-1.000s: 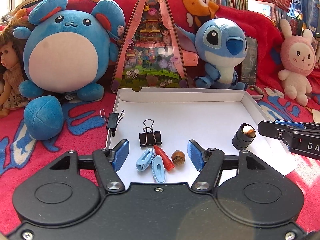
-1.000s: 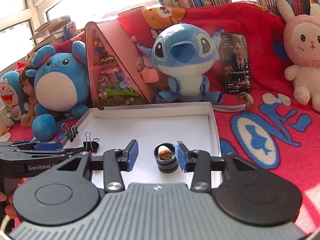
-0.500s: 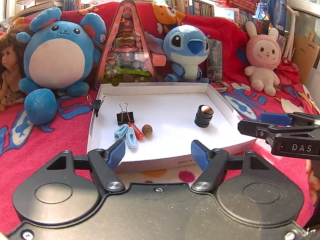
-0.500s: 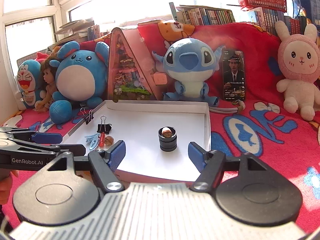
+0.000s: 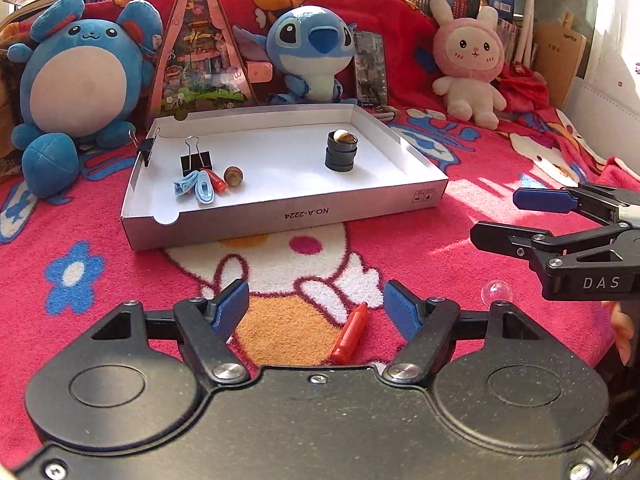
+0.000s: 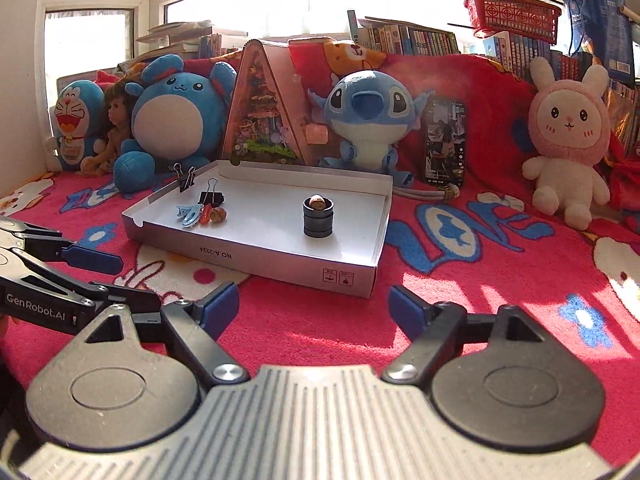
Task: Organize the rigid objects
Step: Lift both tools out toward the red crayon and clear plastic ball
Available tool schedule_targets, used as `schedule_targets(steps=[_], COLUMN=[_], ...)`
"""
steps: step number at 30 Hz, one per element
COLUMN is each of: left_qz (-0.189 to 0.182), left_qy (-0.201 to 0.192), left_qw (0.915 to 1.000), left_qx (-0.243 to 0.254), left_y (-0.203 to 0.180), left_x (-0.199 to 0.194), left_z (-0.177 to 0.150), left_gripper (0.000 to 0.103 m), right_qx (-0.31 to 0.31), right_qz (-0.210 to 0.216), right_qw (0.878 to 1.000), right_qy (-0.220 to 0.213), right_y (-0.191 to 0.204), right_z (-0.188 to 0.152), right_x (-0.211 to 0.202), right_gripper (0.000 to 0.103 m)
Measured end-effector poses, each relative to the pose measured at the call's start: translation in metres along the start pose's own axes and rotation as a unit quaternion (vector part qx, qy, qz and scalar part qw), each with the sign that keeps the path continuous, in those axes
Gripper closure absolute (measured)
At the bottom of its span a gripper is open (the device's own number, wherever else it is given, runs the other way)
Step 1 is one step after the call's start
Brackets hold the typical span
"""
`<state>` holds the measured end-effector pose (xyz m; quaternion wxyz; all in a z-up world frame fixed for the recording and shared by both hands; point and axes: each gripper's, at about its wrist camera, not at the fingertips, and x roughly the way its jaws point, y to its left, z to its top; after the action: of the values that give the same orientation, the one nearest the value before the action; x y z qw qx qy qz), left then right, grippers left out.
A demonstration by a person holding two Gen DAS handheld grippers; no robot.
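Observation:
A shallow white box (image 5: 280, 216) lies on the red blanket. Inside it, a black ring stack topped by a brown nut (image 5: 341, 152) stands at the right. A black binder clip (image 5: 195, 160), blue clips (image 5: 196, 186), a red piece (image 5: 216, 180) and a nut (image 5: 233, 176) lie at the left. My left gripper (image 5: 316, 304) is open over the blanket in front of the box, a red crayon-shaped piece (image 5: 352, 334) lying loose between its fingers. My right gripper (image 6: 314, 304), also at the right of the left wrist view (image 5: 500, 218), is opening with nothing between its jaws.
A clear ball (image 5: 496, 293) lies on the blanket near the right gripper. A second binder clip (image 5: 145, 148) sits on the box's left wall. Behind the box stand plush toys (image 5: 312, 52), a triangular diorama (image 5: 200, 52) and a phone (image 5: 370, 68).
Both grippers have pulled back out of the box to the blanket in front of it. The right jaws let go of the black stack and spread wide. The red piece has come into view.

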<state>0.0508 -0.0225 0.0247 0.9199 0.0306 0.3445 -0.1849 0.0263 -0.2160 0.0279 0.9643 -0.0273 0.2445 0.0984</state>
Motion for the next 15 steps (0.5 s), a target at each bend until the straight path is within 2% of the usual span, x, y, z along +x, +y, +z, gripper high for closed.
schedule_targets(steps=[6, 11, 15], left_qz=[-0.007, -0.008, -0.004], left_qy=[0.011, 0.018, 0.013], left_qw=[0.9999, 0.9998, 0.9999], left_qx=[0.004, 0.007, 0.007], left_y=[-0.009, -0.012, -0.013], left_x=[-0.001, 0.001, 0.003], left_z=[-0.016, -0.022, -0.019], left_gripper=[0.037, 0.056, 0.064], right_qx=[-0.018, -0.026, -0.038], right_qz=[-0.024, -0.03, -0.03], right_qw=[1.0, 0.999, 0.998], right_qy=[0.009, 0.022, 0.027], right_y=[0.003, 0.004, 0.007], right_z=[-0.024, -0.037, -0.044], right_x=[-0.007, -0.007, -0.008], right_gripper=[0.013, 0.013, 0.013])
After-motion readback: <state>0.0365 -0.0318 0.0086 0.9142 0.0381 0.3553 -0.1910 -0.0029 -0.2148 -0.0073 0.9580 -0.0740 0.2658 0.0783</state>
